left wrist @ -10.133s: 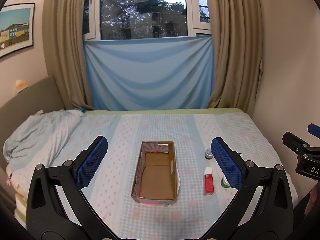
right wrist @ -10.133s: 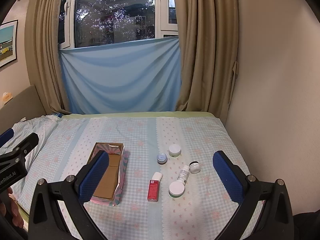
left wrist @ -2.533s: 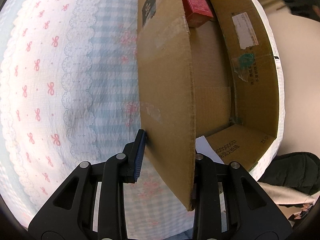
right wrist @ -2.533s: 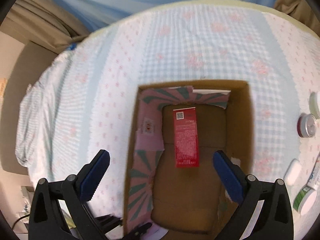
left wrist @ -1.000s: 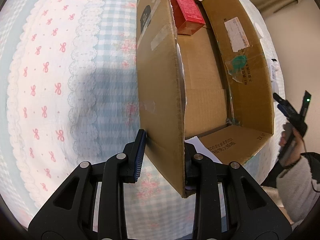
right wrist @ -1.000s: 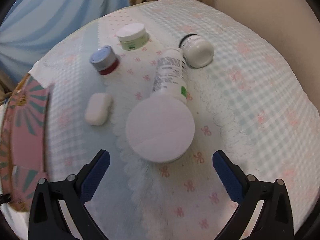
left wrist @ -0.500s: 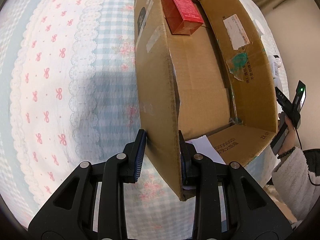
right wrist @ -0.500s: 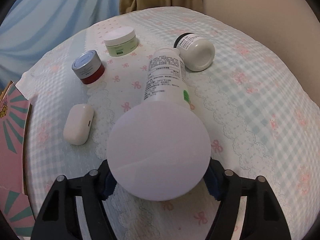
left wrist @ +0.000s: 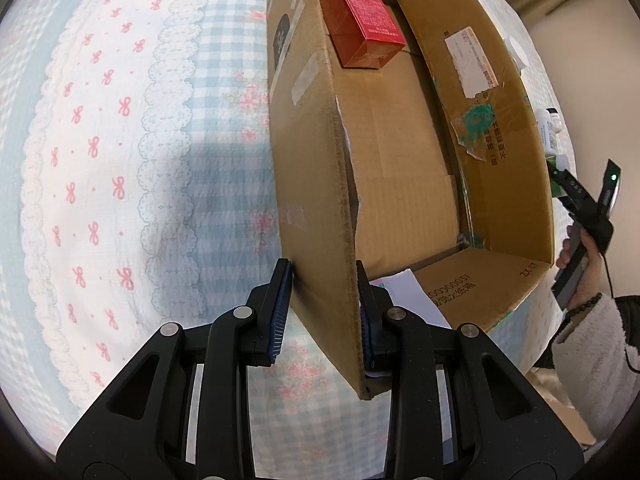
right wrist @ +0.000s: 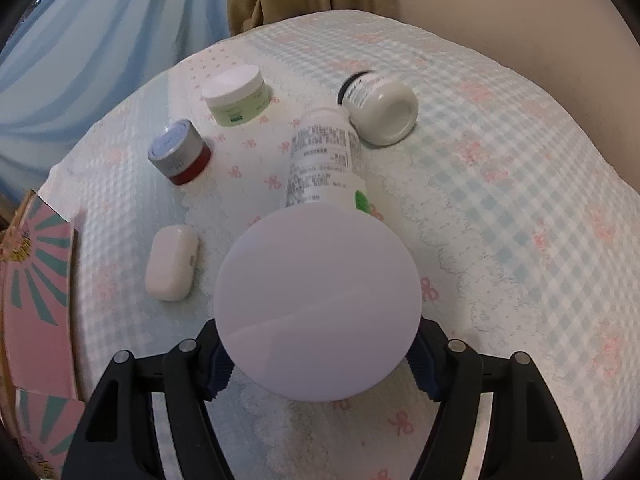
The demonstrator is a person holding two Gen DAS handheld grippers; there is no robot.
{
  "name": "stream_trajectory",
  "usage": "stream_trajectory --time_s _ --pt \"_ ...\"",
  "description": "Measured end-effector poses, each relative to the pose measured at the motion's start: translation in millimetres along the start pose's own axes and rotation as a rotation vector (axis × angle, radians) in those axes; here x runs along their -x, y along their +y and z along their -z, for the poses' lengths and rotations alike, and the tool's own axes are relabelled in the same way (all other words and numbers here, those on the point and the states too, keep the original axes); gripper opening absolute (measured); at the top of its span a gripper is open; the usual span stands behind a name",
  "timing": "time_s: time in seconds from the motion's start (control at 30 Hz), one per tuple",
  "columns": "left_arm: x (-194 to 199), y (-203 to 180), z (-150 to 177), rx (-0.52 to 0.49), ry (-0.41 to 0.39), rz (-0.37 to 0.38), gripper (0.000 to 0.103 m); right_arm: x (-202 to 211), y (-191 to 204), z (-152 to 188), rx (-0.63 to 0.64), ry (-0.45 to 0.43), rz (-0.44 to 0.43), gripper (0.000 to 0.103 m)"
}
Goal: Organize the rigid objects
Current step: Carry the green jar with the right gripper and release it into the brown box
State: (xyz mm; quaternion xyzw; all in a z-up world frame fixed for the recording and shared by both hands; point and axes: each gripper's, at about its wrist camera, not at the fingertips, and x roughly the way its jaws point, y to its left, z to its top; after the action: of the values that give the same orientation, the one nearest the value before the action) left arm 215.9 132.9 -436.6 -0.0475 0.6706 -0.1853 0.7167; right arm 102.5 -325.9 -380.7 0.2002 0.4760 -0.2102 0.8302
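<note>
Carton (left wrist: 368,28) in box (left wrist: 500,184); jars (right wrist: 236,94) right of box.

Inside the cardboard box (left wrist: 404,152) the near floor lies bare, with only the red carton (left wrist: 360,20) at its far end, and the left tongs (left wrist: 323,312) straddle the near side wall. Beyond the wide white lid (right wrist: 318,300) between the right tongs (right wrist: 318,364), a lying white bottle (right wrist: 322,160), two jars (right wrist: 236,94) and a silver tin (right wrist: 178,152) crowd the bed (right wrist: 500,200). A white case (right wrist: 171,262) lies between them and the box, and open bedding stretches to the right.

both wrist views look steeply down, close, sharing the cardboard box (left wrist: 500,184) edge
</note>
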Motion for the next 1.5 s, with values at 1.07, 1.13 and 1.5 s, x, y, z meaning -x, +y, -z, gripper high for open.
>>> stream_trajectory --time_s 1.07,1.13,1.5 --pt "-5.9 2.9 -4.5 0.005 0.015 -0.009 0.026 164.0 287.0 -53.5 0.383 0.078 -0.331 0.067" --pt "-6.7 3.2 -4.7 0.009 0.014 -0.007 0.026 150.2 303.8 -43.1 0.423 0.118 -0.344 0.067" --pt "-13.7 5.4 -4.1 0.035 0.021 -0.004 0.025 60.3 343.7 23.8 0.754 0.301 -0.313 0.067"
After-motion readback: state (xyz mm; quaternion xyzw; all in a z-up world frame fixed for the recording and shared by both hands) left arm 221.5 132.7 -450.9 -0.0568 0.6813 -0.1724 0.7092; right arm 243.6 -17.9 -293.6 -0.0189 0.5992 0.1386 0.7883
